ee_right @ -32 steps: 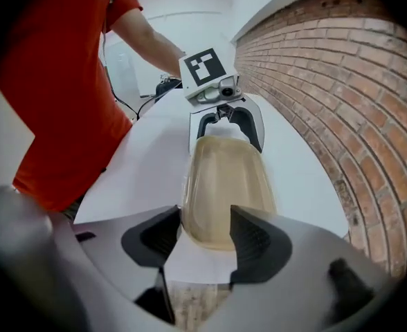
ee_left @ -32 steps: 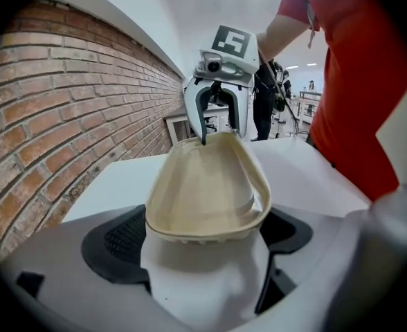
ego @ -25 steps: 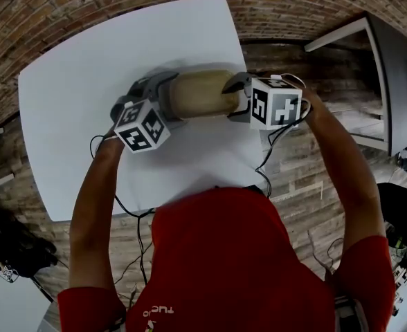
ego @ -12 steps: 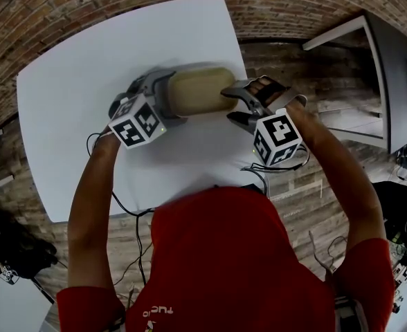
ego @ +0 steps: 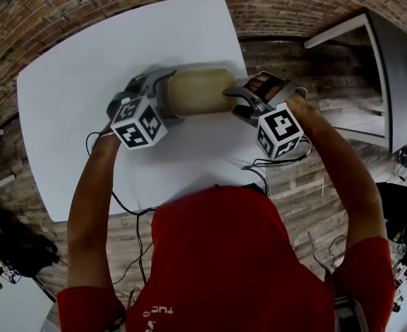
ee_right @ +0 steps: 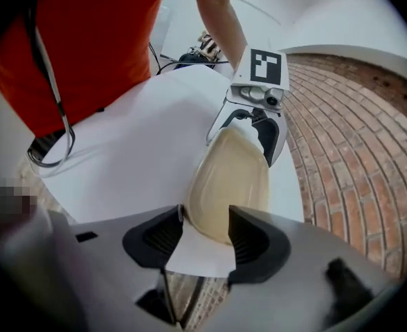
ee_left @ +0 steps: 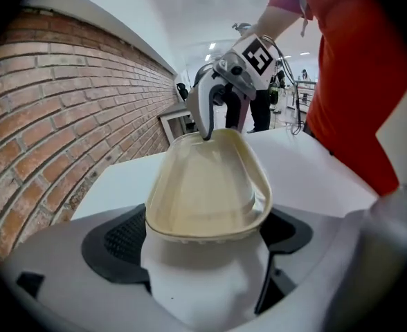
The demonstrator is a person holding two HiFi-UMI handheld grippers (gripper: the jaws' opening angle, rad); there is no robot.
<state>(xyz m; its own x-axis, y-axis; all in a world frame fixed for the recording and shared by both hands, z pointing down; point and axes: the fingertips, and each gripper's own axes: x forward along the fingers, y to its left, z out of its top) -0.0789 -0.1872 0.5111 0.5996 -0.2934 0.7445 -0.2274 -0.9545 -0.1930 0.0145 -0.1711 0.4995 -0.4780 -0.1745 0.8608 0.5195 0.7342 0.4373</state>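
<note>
Overhead, the left tool and right tool each clamp one end of a cream oval plastic dish, hiding both ends. Whether it touches the white tabletop is unclear.

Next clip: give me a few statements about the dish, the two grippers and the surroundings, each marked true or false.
1. The beige oval plastic dish is gripped at opposite ends by the left gripper and the right gripper. True.
2. The dish holds food. False: its inside is empty.
3. The white table stands beside a brick wall. True.
4. The person wears a blue top. False: the shirt is red.
5. The right gripper's jaws have nothing between them. False: they close on one end of the dish.
</note>
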